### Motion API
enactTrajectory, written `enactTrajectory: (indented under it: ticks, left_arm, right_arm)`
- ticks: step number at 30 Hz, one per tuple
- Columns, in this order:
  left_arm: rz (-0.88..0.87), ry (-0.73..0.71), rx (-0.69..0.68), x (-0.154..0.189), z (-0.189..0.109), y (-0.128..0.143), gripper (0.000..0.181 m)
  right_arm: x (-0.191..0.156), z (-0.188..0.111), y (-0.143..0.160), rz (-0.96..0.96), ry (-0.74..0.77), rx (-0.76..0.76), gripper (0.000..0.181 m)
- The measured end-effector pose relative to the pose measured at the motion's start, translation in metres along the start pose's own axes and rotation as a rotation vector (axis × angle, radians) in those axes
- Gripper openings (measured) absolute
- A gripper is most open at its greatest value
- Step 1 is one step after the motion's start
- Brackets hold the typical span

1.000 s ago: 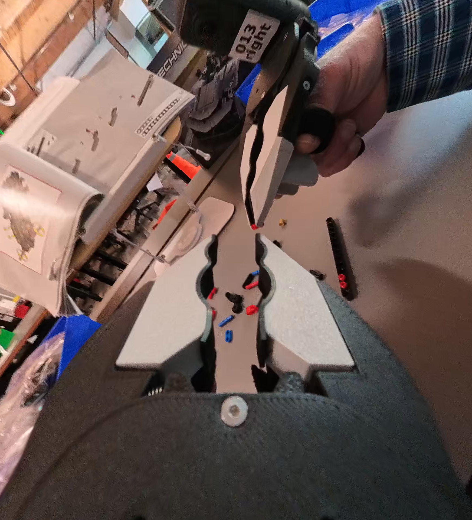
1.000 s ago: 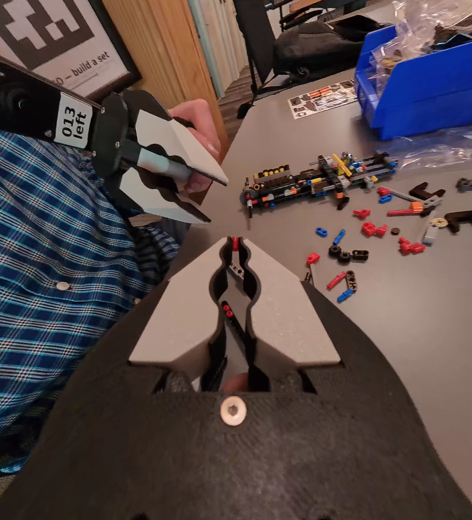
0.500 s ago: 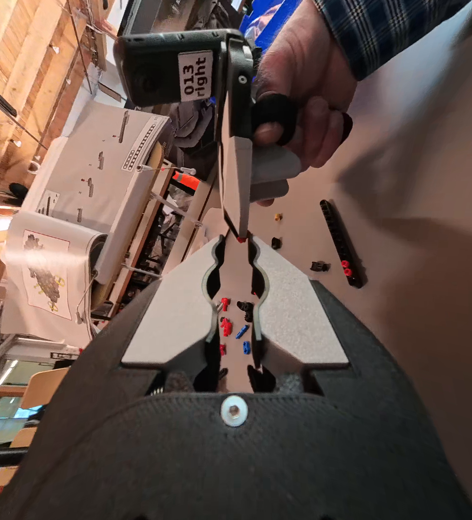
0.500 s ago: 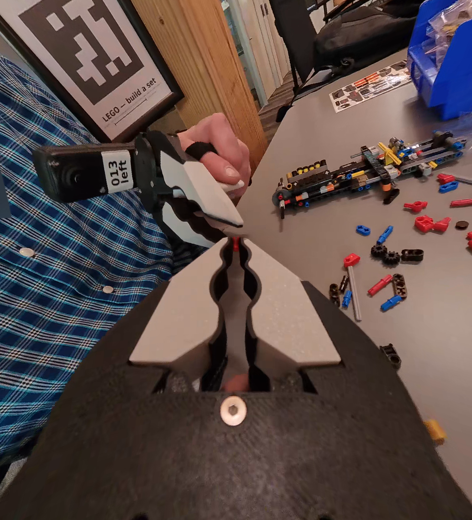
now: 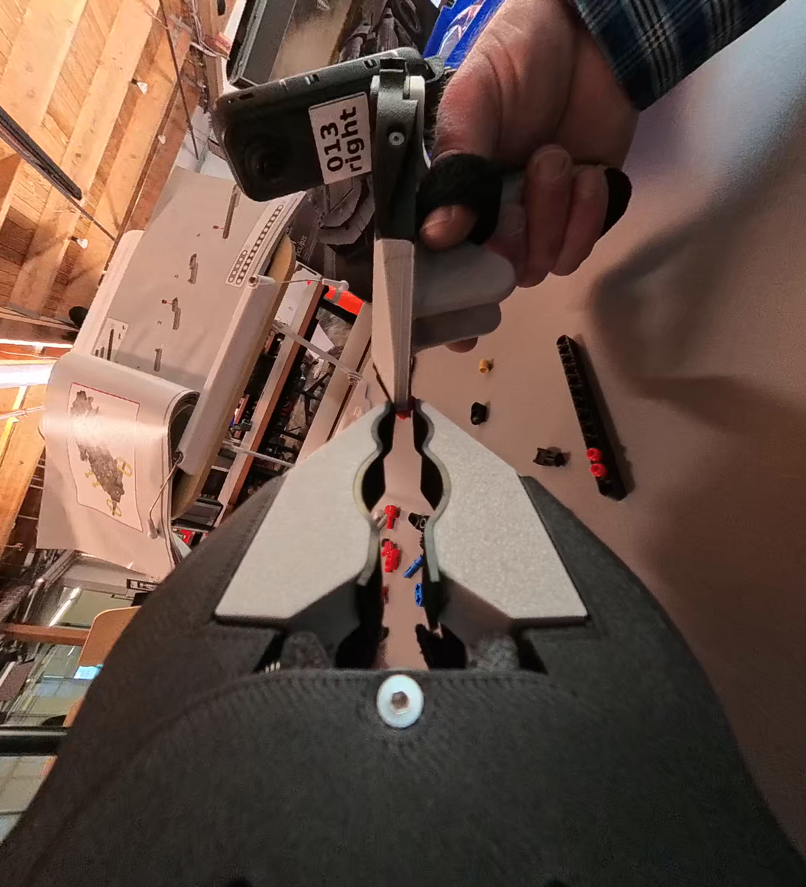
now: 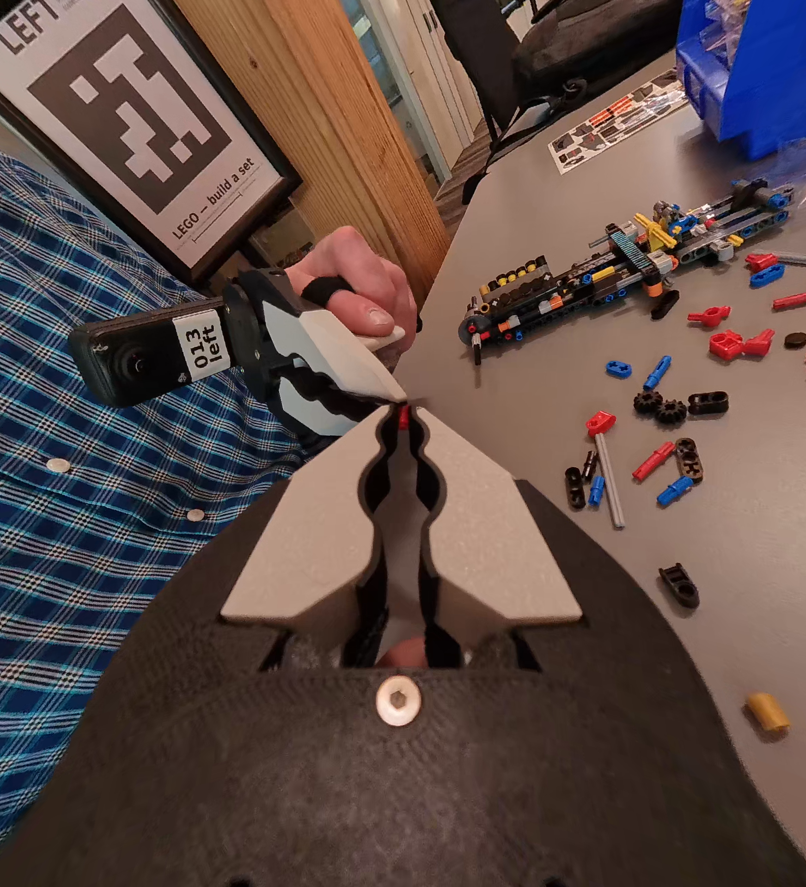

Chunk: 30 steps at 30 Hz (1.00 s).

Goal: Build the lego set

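Note:
A small red pin [image 6: 404,415] sits between the tips of my right gripper [image 6: 403,408], which is shut on it above the grey table [image 6: 751,600]. My left gripper [image 5: 404,408] meets it tip to tip, its fingers closed in around the same red pin [image 5: 403,413]. In the left wrist view the right gripper [image 5: 398,396] comes down from above, held by a hand. In the right wrist view the left gripper [image 6: 396,397] reaches in from the left. A long black beam [image 5: 583,398] with two red pins [image 5: 594,461] lies on the table.
A partly built chassis [image 6: 631,269] lies at the back with several loose red, blue and black pieces [image 6: 651,465] in front. A blue bin [image 6: 775,72] and sticker sheet [image 6: 617,125] stand behind. A yellow piece [image 6: 768,717] lies near. An open instruction booklet [image 5: 190,307] stands left. The tips of both grippers are at nearly the same place. The yellow piece [image 6: 768,717] is about equally far from each gripper, around 15 cm. It is also in sight in the left wrist view [image 5: 483,364].
The two grippers have come together tip to tip. My left gripper's fingers have narrowed from wide open to closed around the red pin that my right gripper holds.

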<state>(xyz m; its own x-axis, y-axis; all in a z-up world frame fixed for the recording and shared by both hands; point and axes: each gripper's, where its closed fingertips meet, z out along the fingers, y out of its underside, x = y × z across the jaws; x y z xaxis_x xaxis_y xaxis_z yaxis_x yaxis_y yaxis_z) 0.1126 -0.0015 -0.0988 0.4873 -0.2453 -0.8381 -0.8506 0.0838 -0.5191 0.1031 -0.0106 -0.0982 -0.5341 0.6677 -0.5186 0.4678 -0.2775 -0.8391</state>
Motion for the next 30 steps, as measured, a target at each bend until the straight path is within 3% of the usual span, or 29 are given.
enactTrajectory:
  ticks: [21, 30]
  left_arm:
    - [-0.227, -0.073, 0.017, -0.021, -0.002, 0.007, 0.001]
    - [-0.236, -0.054, 0.049, -0.021, -0.002, 0.002, 0.001]
  right_arm:
    - [0.007, -0.007, -0.023, 0.018, 0.061, 0.153, 0.008]
    - [0.003, -0.003, -0.02, -0.003, 0.043, 0.127, 0.004]
